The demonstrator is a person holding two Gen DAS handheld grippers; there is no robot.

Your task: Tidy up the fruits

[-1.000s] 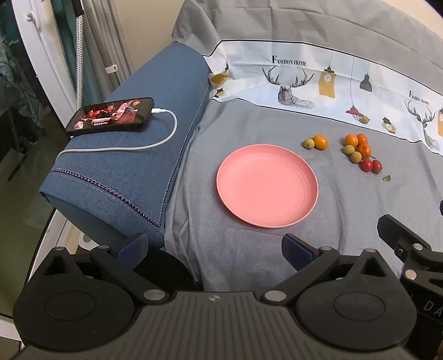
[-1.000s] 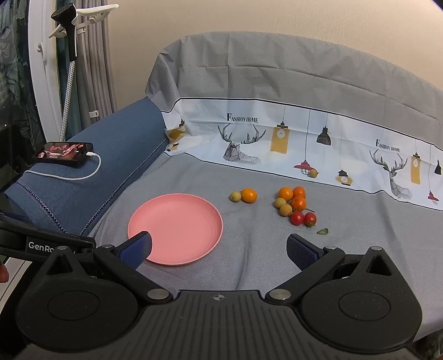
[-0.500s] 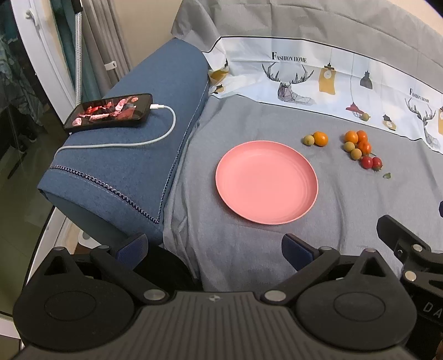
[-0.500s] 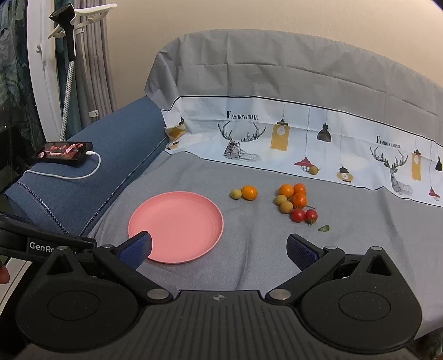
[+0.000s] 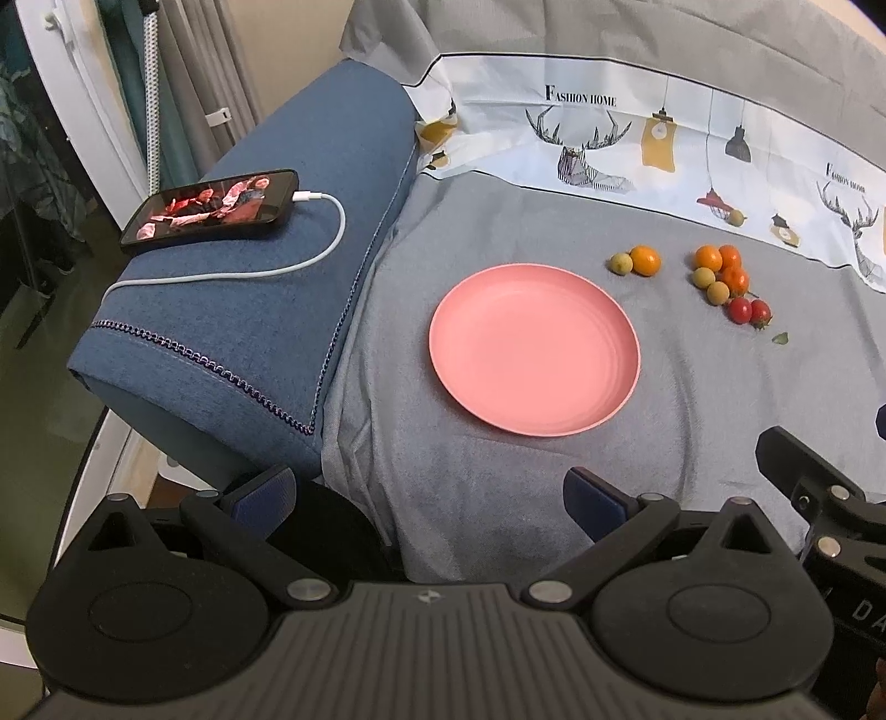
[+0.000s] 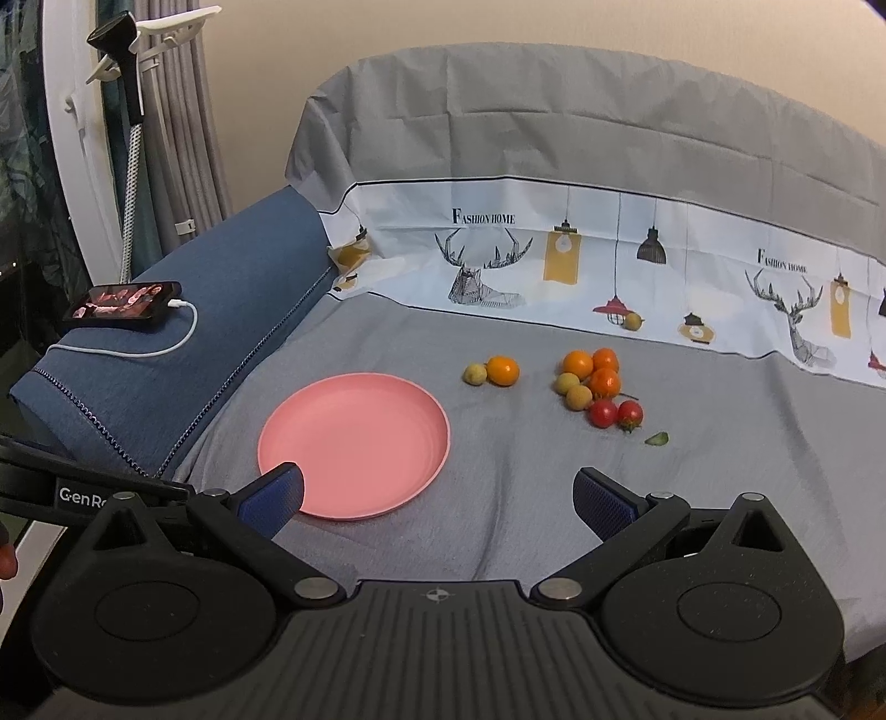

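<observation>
Well apart from both grippers, the small fruits lie loose on the grey bedsheet (image 6: 720, 498) to the right of and beyond the round pink plastic plate (image 6: 354, 443), none of them on it. Nearest the plate is a pair that touches: a dull yellow-green round fruit (image 6: 475, 374) and a glossy orange one (image 6: 503, 370). Further right sits a tight cluster of three orange fruits (image 6: 595, 371) with two pale yellow-green ones (image 6: 574, 390) against their near side, and just below these two red cherry tomatoes (image 6: 614, 413) side by side (one shows a green stalk). A small green leaf (image 6: 657, 439) lies alone near the tomatoes. One more yellowish fruit (image 6: 633, 320) rests far back, at the edge of the white printed band with deer and lamps (image 6: 554, 260).

The plate is bare and lies flat on the sheet. To its left a blue fabric bolster (image 5: 266, 299) carries a black smartphone (image 5: 213, 206) with a lit screen, plugged into a white charging cable (image 5: 310, 255). Grey curtains (image 6: 183, 138) and a beige wall (image 6: 498, 27) stand behind.

The left gripper (image 5: 429, 493) hovers over the near edge of the sheet, its jaws spread wide with nothing between them. The right gripper (image 6: 437, 493) likewise has its jaws wide apart and empty, its left blue pad (image 6: 274, 495) overlapping the plate's near rim in view.
</observation>
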